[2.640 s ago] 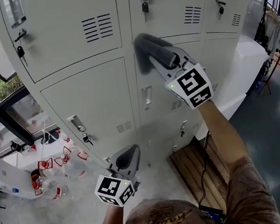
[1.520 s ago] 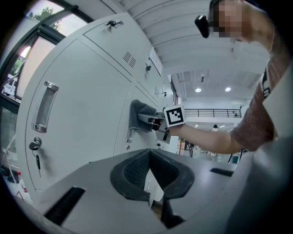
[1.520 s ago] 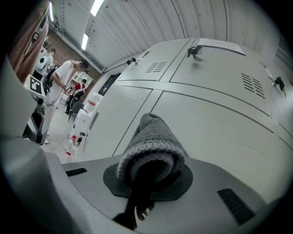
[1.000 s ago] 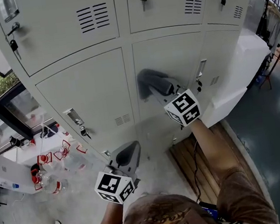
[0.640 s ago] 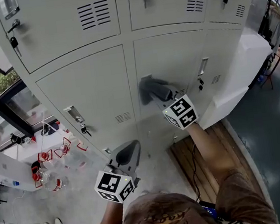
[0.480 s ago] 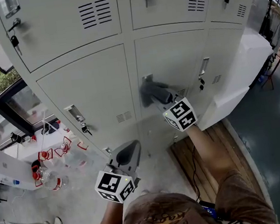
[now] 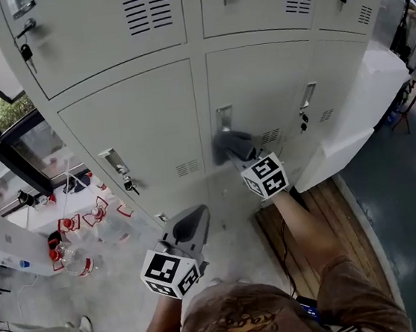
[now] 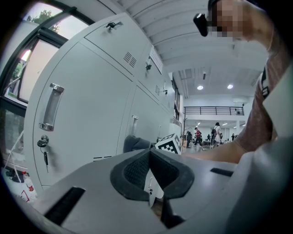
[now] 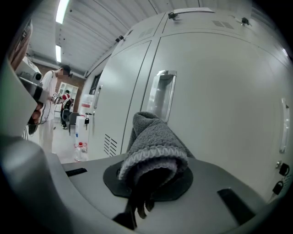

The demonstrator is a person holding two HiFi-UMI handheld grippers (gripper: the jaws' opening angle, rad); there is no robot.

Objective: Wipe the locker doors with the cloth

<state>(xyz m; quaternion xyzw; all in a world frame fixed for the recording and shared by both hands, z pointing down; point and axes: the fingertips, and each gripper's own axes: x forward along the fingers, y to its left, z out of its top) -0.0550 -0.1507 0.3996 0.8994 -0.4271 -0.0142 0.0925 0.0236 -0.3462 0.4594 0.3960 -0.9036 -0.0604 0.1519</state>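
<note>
A folded grey cloth point(image 7: 230, 144) is pressed against the lower middle locker door point(image 7: 258, 84), just below its recessed handle point(image 7: 224, 117). My right gripper point(image 7: 240, 155) is shut on that cloth. In the right gripper view the cloth point(image 9: 154, 139) bulges up out of the right gripper point(image 9: 150, 171), with the handle point(image 9: 162, 93) close behind it. My left gripper point(image 7: 192, 222) hangs low and away from the doors, shut with nothing in it. In the left gripper view the left gripper point(image 8: 151, 176) points along the locker row.
Keys hang from the door locks point(image 7: 128, 185). Several plastic bottles point(image 7: 74, 249) lie on the floor at the left, below a window. A wooden pallet point(image 7: 308, 217) sits at the lockers' foot on the right, beside a white panel point(image 7: 363, 109). People walk in the far hall point(image 8: 198, 136).
My right gripper has carried the cloth down the middle column, from the top of the lower door to just under its handle. The left gripper has stayed put.
</note>
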